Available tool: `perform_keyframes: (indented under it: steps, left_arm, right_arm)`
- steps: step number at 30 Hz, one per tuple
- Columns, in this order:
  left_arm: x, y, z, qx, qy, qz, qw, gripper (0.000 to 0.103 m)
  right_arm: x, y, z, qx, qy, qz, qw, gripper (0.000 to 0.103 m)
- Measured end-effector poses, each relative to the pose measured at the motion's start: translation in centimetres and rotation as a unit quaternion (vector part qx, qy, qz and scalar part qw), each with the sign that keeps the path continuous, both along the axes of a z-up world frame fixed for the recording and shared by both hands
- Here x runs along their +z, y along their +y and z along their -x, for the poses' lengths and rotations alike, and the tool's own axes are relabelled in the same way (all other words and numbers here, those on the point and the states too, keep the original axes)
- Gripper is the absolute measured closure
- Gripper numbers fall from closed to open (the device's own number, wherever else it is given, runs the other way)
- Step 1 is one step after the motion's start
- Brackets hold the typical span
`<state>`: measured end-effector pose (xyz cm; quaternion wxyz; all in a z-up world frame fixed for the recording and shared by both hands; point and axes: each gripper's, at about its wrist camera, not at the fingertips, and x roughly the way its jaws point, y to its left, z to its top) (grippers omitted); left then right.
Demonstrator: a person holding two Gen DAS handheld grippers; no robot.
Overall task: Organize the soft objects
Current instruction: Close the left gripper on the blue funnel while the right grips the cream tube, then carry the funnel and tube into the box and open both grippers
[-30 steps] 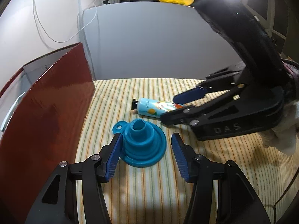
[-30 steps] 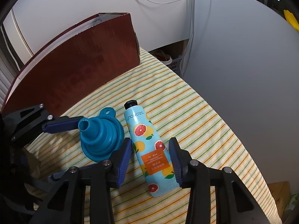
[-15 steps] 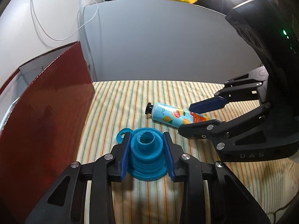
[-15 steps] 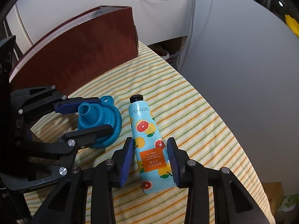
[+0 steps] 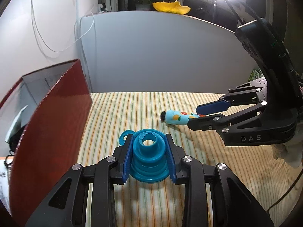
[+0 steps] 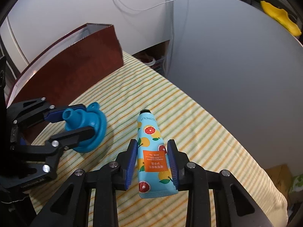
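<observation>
Blue silicone funnel point(image 5: 148, 158), left wrist view: the collapsible funnel sits spout-up on the striped cloth point(image 5: 132, 109), just beside the red box point(image 5: 51, 124), and the left gripper point(image 5: 148, 158) pinches its stepped body between both blue pads. Such ribbed rubber is judged light, soft and grippy; it folds under pressure, so the stiffer upper rings near the spout are probably the best hold. Farther right, the right gripper point(image 5: 197, 115) straddles the lower end of the hand-cream tube point(image 5: 176, 119), whose cap points toward the box; whether its pads press cannot be told here.

Right wrist view: the hand-cream tube point(image 6: 152, 155) lies flat on the striped cloth point(image 6: 198, 124), cap away from the camera, with the right gripper point(image 6: 152, 162) closing on its printed lower half; both pads appear to touch its edges. The tube is judged light, smooth and squeezable, so a hold near the flat crimped end is likely safest. This view alone shows the funnel point(image 6: 85, 130) tilted in the left gripper point(image 6: 79, 119), and the red box point(image 6: 75, 60) open at its top.
</observation>
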<state>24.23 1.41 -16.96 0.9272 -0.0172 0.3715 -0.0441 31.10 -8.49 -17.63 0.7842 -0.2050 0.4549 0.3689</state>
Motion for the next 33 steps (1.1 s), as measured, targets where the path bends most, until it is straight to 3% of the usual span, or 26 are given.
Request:
perform_keyframes:
  steps: [3,4,8,17,19,21,26,27,28,33]
  left_arm:
    - [0.3,0.1,0.6,-0.003,-0.001,0.008,1.0000,0.073]
    - [0.4,0.1,0.8,-0.004,-0.003,0.009,0.9999,0.073]
    - [0.4,-0.2,1.2,-0.008,-0.002,0.008,0.9999,0.073]
    - [1.2,0.3,1.5,-0.010,-0.013,0.011,0.9998,0.073]
    - [1.4,0.3,1.7,-0.010,-0.014,0.011,0.9998,0.073]
    - [1.4,0.4,1.7,-0.009,-0.012,0.015,0.9998,0.073]
    - [1.9,0.6,2.6,-0.014,-0.011,0.025,0.9995,0.073]
    - [2.3,0.7,2.9,-0.014,-0.013,0.027,0.9995,0.073]
    - [2.6,0.9,3.2,-0.015,-0.014,0.031,0.9993,0.073]
    - [5.1,1.9,5.0,-0.019,-0.034,0.041,0.9984,0.073]
  right_arm:
    - [0.1,-0.4,0.6,-0.005,0.001,0.002,1.000,0.077]
    - [0.0,-0.5,0.8,-0.006,0.002,0.001,1.000,0.093]
    - [-0.2,-0.6,1.3,-0.005,0.013,0.004,1.000,0.095]
    - [-1.2,0.4,0.4,-0.013,0.017,0.020,1.000,0.090]
    - [-1.0,0.5,0.5,-0.007,0.017,0.014,1.000,0.065]
    - [-1.3,1.2,0.6,0.008,0.021,0.014,1.000,0.058]
    - [-3.0,2.8,0.2,0.011,0.006,0.048,0.999,0.061]
    - [-2.9,2.8,0.1,0.008,0.004,0.046,0.999,0.074]
    - [-2.9,2.7,-0.1,0.002,0.011,0.041,0.999,0.077]
    - [-1.7,2.2,0.5,-0.009,0.013,0.033,0.999,0.077]
